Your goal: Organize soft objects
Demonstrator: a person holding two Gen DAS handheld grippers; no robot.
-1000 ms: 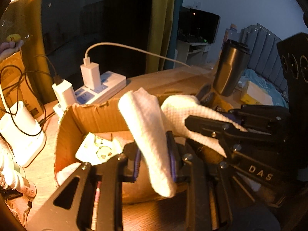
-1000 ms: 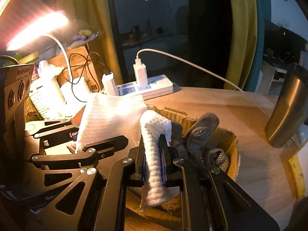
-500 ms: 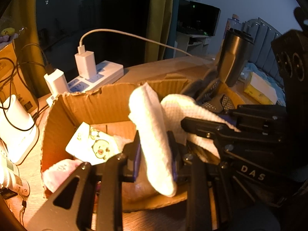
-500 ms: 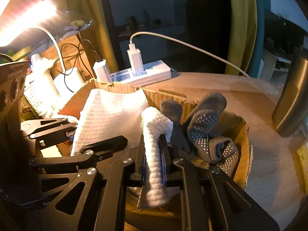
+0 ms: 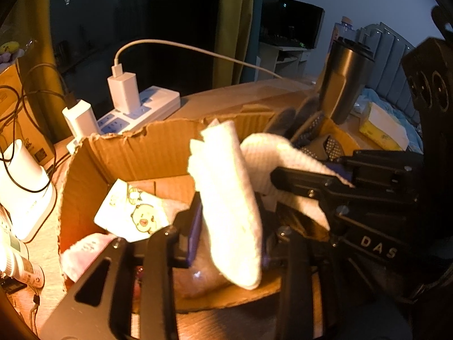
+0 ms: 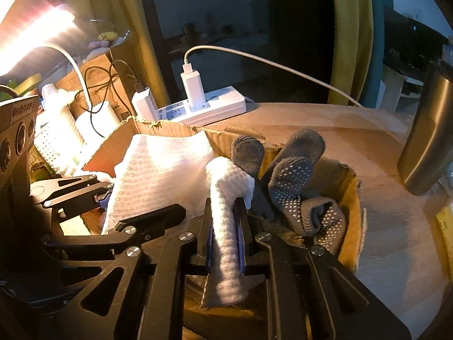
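Note:
A white waffle-weave cloth (image 5: 229,221) hangs over an open cardboard box (image 5: 136,153), stretched between both grippers. My left gripper (image 5: 230,221) is opening: the cloth still lies between its jaws, but the left pad stands clear of it. My right gripper (image 6: 225,206) is shut on the other folded end of the cloth (image 6: 161,175), above the box's right side (image 6: 351,226). Grey dotted socks (image 6: 291,187) stick up inside the box. A tissue pack with a yellow chick (image 5: 133,215) and a pink soft item (image 5: 82,252) lie in its left part.
Behind the box a white power strip (image 5: 141,107) carries chargers and cables. A steel tumbler (image 5: 345,82) stands at the right and a yellow box (image 5: 382,130) beyond it. At the left sits a white lamp base (image 5: 22,187), next to bottles and a lit lamp (image 6: 34,34).
Both views have tipped further over the box, so its inside and the grey socks show more. The left jaws have parted from the cloth. The right jaws still clamp it.

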